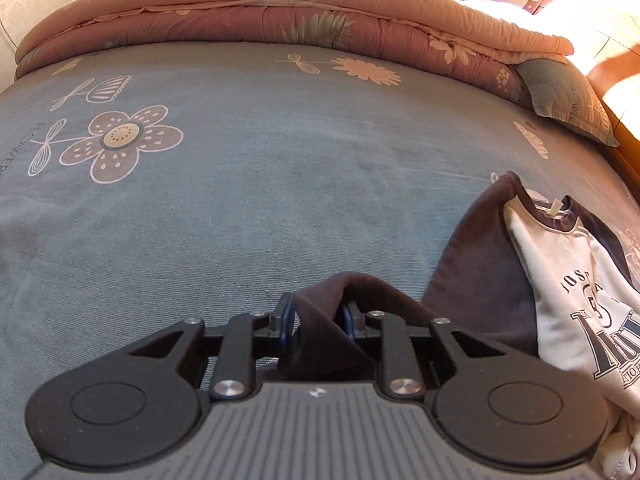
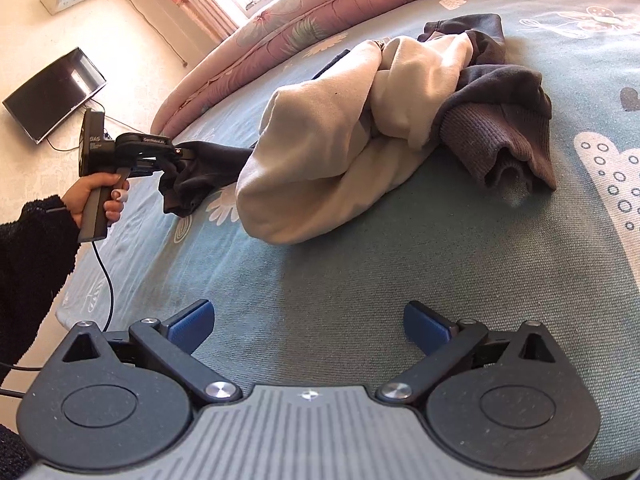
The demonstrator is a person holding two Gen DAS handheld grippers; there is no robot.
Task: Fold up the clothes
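A cream and dark brown sweatshirt (image 2: 352,136) lies crumpled on the blue flowered bedspread (image 2: 360,280). In the left wrist view its cream front with dark lettering (image 1: 576,296) lies at the right. My left gripper (image 1: 316,316) is shut on the sweatshirt's dark brown sleeve (image 1: 332,312), which drapes over its fingers. The left gripper also shows in the right wrist view (image 2: 176,156), held by a hand, pulling the sleeve (image 2: 200,176) out to the left. My right gripper (image 2: 308,320) is open and empty, low over the bedspread in front of the sweatshirt.
A folded pink floral quilt (image 1: 280,20) lies along the far side of the bed, with a pillow (image 1: 568,92) at its right end. A wooden headboard (image 1: 624,128) stands at the right. A monitor (image 2: 52,92) and a cable lie on the floor left of the bed.
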